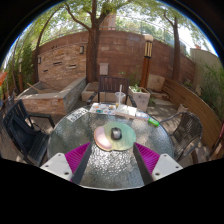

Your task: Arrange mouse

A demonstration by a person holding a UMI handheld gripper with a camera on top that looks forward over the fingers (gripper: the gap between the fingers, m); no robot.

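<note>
A small grey mouse [116, 133] lies on a round iridescent mouse mat [115, 137] near the middle of a round glass patio table [75, 128]. My gripper [112, 160] hovers over the near part of the table, just short of the mat. Its fingers [78, 157] with magenta pads stand wide apart, open, with only bare table glass between them. The mouse lies ahead of the fingertips, centred between the two fingers.
A white box-like object [105, 108] and a slim upright item [120, 96] stand at the table's far side, a green object [154, 122] at its right. Metal chairs [25, 125] surround the table. A brick wall [120, 55], a tree trunk [93, 45] and planters lie beyond.
</note>
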